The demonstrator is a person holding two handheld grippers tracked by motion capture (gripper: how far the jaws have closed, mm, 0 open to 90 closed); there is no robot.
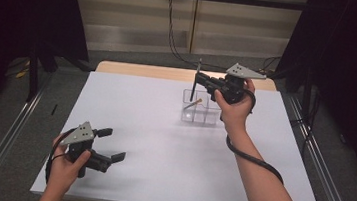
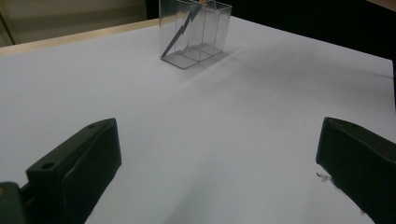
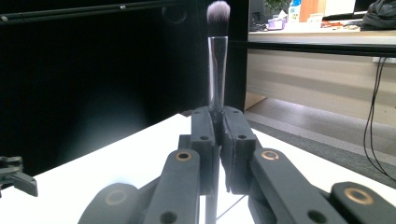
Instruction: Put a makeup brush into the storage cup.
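My right gripper [image 1: 202, 84] is shut on a makeup brush [image 1: 195, 82] and holds it upright over the back of the table. In the right gripper view the jaws [image 3: 219, 122] pinch the dark handle, and the brush [image 3: 217, 65] rises to a soft grey-tipped head. A clear divided box [image 1: 198, 108] stands just below it, and the brush's lower end is at its back left cell. A thin wooden-handled tool [image 1: 193, 103] leans inside. My left gripper [image 1: 109, 145] rests open and holds nothing at the front left. Its view looks past it [image 2: 219, 172] to the box [image 2: 196, 30].
The white table top [image 1: 162, 144] spreads between the two hands. A bare wooden strip [image 1: 144, 70] runs along its far edge. Black curtains and metal rails flank the table. A cable trails from the right gripper along the forearm.
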